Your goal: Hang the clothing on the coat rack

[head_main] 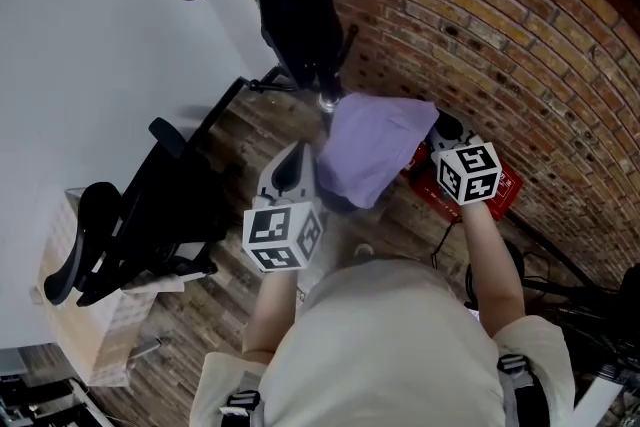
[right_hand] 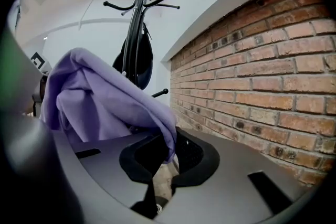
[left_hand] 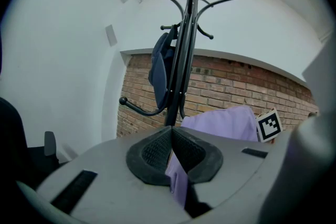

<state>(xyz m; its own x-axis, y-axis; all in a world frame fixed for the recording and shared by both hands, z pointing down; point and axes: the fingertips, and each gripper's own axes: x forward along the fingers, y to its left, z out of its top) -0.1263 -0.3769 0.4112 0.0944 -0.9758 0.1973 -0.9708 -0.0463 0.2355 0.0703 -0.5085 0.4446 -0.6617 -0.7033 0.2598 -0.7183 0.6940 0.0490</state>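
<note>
A lavender garment (head_main: 370, 155) hangs bunched between my two grippers, in front of the black coat rack (head_main: 300, 5). My left gripper (head_main: 298, 165) is shut on the garment's left edge, and the cloth (left_hand: 178, 178) runs out from between its closed pads. The right gripper (head_main: 440, 130) is shut on the right edge, where a fold (right_hand: 169, 139) drops between its pads. In the left gripper view the rack's pole (left_hand: 181, 60) rises just ahead, with a dark blue garment (left_hand: 160, 65) hung on it. In the right gripper view the rack (right_hand: 137, 13) stands beyond the lavender garment (right_hand: 105, 97).
A brick wall (head_main: 500, 25) runs along the right and a white wall (head_main: 90, 55) along the left. A black office chair (head_main: 130, 215) and a cardboard box (head_main: 90, 335) stand at the left. A red crate (head_main: 508, 190) lies on the wood floor under my right gripper. Cables lie at the far right.
</note>
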